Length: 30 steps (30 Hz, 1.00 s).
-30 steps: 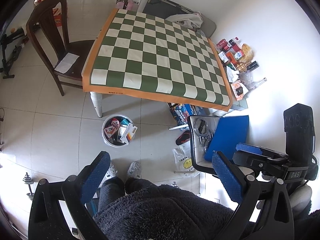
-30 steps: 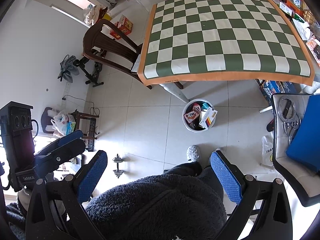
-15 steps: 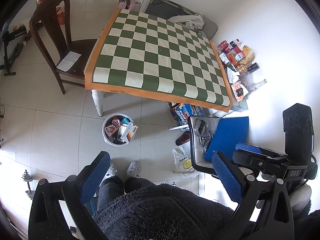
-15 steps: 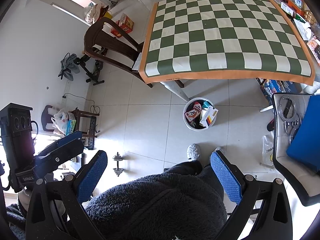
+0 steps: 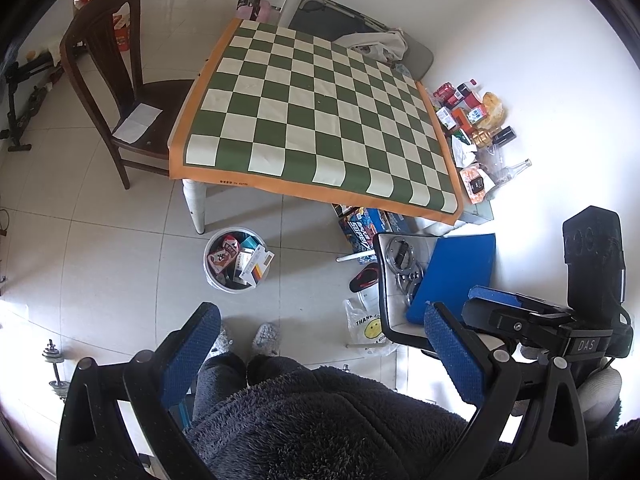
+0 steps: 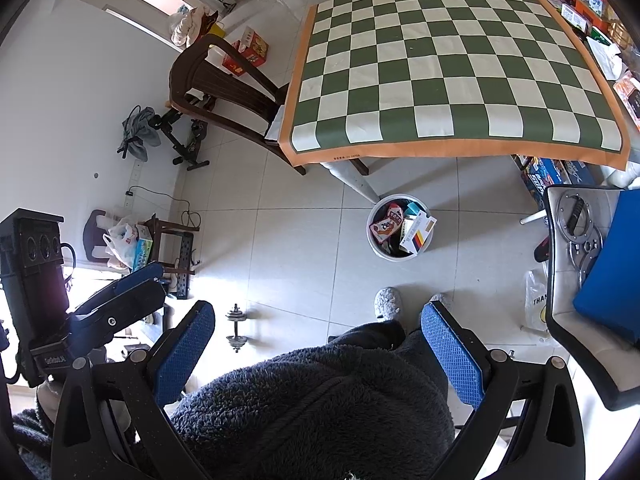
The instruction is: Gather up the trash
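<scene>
Left wrist view: left gripper (image 5: 320, 354) held high over the person's lap, blue pads spread wide apart, nothing btwn them. Dark fleece robe (image 5: 320, 420) fills the bottom of the frame, two slippers (image 5: 266, 334) poke out below the knees. Bin (image 5: 236, 260) sits on the tile floor just by the table leg (image 5: 195, 208), packed w/ trash: cartons and boxes, one white box (image 5: 256, 266) leaning over the rim. Table (image 5: 320, 120) carries a green-and-white check cloth w/ orange border. Wooden chair (image 5: 120, 92) at its left side, a paper on the seat. Pile of packets and bottles (image 5: 472, 120) lies along the wall, right of the table. Right gripper's body shows at the right edge, near a chair w/ a blue pad (image 5: 456, 272).

Right wrist view: right gripper (image 6: 318, 350) also high, fingers wide apart, empty. Bin (image 6: 400, 226) sits dead ahead on the floor, near the front table leg, well apart from both grippers. Slippers (image 6: 388, 300) just short of it. Dumbbell (image 6: 236, 328) on the tiles to the left, just beyond the left pad. Check table (image 6: 452, 72) up top, chair (image 6: 224, 88) tucked at its left. Left gripper's body visible at the far left edge.
</scene>
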Each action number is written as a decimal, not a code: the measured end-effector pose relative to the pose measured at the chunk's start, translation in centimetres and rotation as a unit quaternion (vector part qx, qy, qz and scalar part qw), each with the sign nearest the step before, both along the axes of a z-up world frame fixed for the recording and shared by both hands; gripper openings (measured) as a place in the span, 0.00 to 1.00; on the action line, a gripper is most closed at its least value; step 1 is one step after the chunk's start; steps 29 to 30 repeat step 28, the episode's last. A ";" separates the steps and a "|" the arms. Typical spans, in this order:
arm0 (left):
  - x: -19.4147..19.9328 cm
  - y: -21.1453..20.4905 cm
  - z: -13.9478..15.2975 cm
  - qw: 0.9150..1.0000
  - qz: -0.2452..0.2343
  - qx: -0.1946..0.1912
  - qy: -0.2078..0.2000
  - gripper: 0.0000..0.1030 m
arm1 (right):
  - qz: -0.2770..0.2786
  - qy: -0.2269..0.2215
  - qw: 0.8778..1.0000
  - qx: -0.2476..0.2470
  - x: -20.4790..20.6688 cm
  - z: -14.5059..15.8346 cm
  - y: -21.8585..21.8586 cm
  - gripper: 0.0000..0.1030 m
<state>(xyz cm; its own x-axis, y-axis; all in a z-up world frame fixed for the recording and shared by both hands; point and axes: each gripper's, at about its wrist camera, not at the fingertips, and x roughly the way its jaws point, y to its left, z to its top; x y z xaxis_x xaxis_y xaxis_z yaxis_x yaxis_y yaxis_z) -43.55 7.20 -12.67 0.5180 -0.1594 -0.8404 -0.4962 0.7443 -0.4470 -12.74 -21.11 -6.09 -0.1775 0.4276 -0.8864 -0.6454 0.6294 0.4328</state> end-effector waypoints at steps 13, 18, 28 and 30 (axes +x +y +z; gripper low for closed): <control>-0.3 0.1 0.0 1.000 -0.001 0.000 0.000 1.00 | 0.000 0.000 1.000 0.001 -0.5 -0.1 0.0 1.00; -0.5 0.2 0.0 1.000 0.000 0.001 0.000 1.00 | -0.002 0.000 1.000 0.001 -0.6 -0.1 0.2 1.00; -0.6 0.3 0.0 1.000 -0.001 0.001 -0.003 1.00 | -0.004 0.001 1.000 0.001 -0.7 -0.1 0.2 1.00; -0.6 0.3 0.0 1.000 -0.001 0.001 -0.003 1.00 | -0.004 0.001 1.000 0.001 -0.7 -0.1 0.2 1.00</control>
